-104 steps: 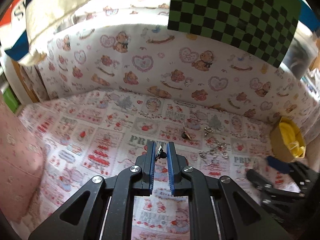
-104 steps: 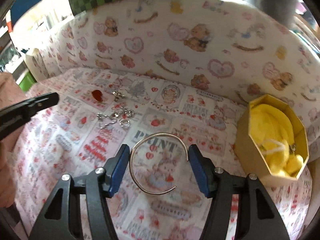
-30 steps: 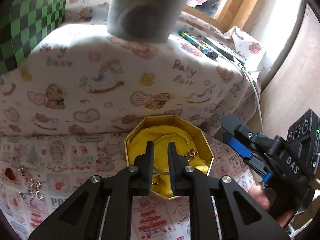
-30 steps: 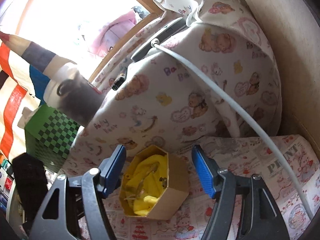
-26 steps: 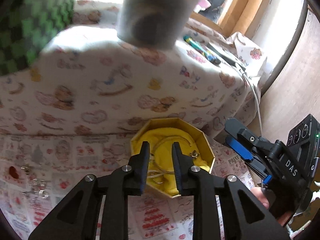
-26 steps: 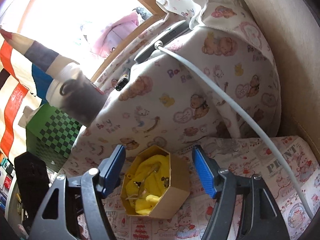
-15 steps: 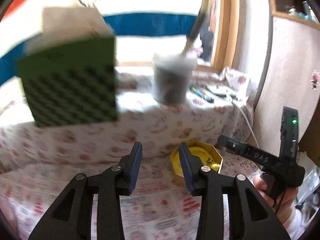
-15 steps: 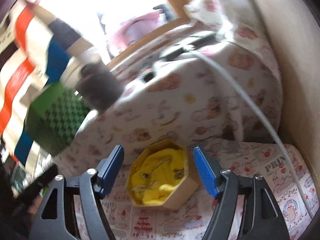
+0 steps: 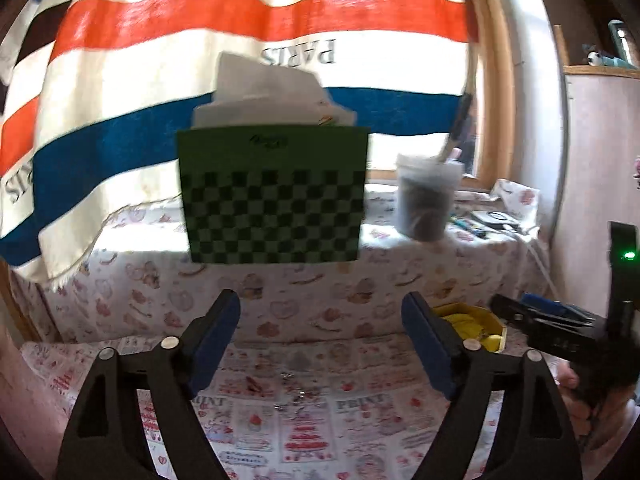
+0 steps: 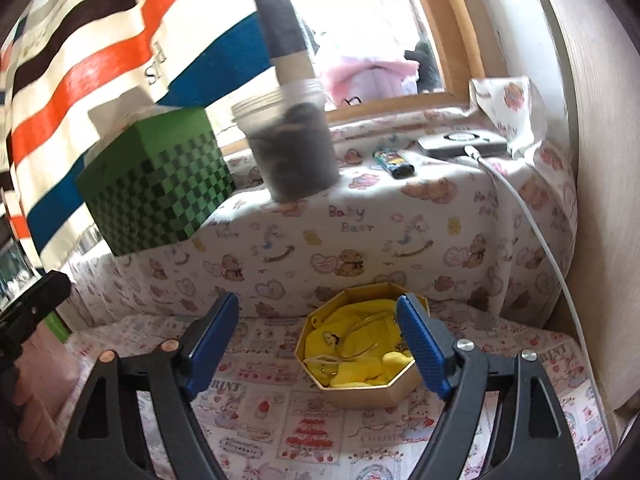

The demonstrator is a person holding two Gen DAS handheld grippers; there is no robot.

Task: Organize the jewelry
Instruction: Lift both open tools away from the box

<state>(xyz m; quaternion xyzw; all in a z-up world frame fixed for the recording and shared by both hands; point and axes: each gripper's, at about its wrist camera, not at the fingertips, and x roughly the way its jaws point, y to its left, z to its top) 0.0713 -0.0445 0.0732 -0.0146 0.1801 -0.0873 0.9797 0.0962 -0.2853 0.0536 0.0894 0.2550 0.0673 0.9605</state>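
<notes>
An octagonal gold box (image 10: 360,394) lined with yellow cloth sits on the printed tablecloth and holds a thin bangle (image 10: 362,334) and small pieces. It shows far right in the left wrist view (image 9: 472,322). My right gripper (image 10: 318,340) is open and empty, raised in front of the box. My left gripper (image 9: 320,344) is wide open and empty, raised above the cloth. Loose small jewelry (image 9: 296,386) and a red piece (image 9: 252,384) lie on the cloth below it. The right gripper appears at the right edge of the left wrist view (image 9: 560,324).
A green checkered box (image 9: 272,196) and a white tub of dark contents (image 9: 426,196) stand on the covered shelf behind. A lighter (image 10: 394,160), a flat device (image 10: 460,142) and its white cable (image 10: 532,236) lie there too. A striped cloth (image 9: 160,80) hangs behind.
My left gripper opened wide, lifted and swung left away from the box, leaving its small piece there. My right gripper stayed open and pulled back; its bangle now lies in the box.
</notes>
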